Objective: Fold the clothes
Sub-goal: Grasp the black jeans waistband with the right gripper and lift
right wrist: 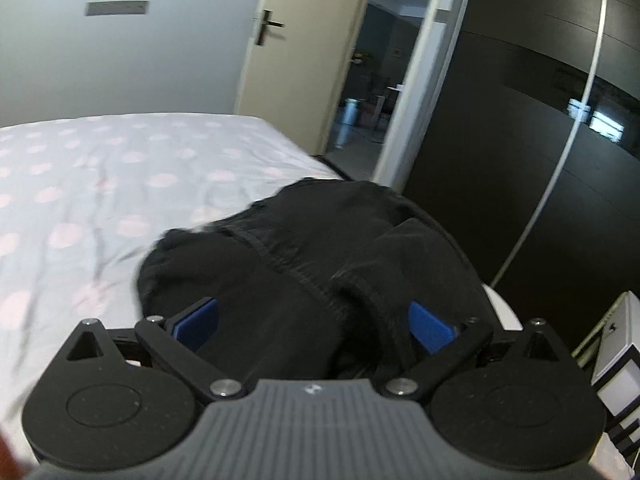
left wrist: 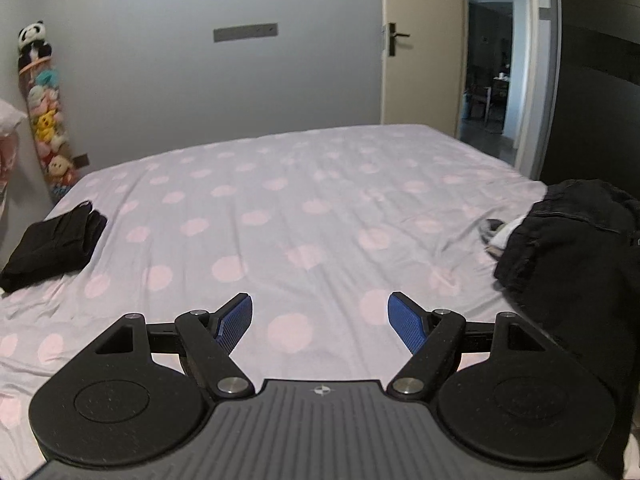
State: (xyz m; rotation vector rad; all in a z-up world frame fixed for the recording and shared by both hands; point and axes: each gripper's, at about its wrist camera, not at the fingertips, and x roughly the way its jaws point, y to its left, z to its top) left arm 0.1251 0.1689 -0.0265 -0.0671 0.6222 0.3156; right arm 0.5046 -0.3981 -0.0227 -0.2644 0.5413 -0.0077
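2 dark garment groups on bed [left wrist: 304, 200]: folded stack [left wrist: 52, 246] far left, crumpled heap [right wrist: 312, 256] right edge, left to fold. Left gripper [left wrist: 320, 320] wide open, empty; right gripper [right wrist: 314, 326] wide open over heap, gripping nothing.

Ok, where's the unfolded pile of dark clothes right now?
The dark clothes pile sits at the bed's right edge near the doorway, directly ahead of the open right gripper.

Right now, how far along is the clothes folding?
One folded black garment lies on the bed. Nothing is gripped: the left tongs are open over bare sheet, and the right tongs are open at the unfolded dark pile, which is left.
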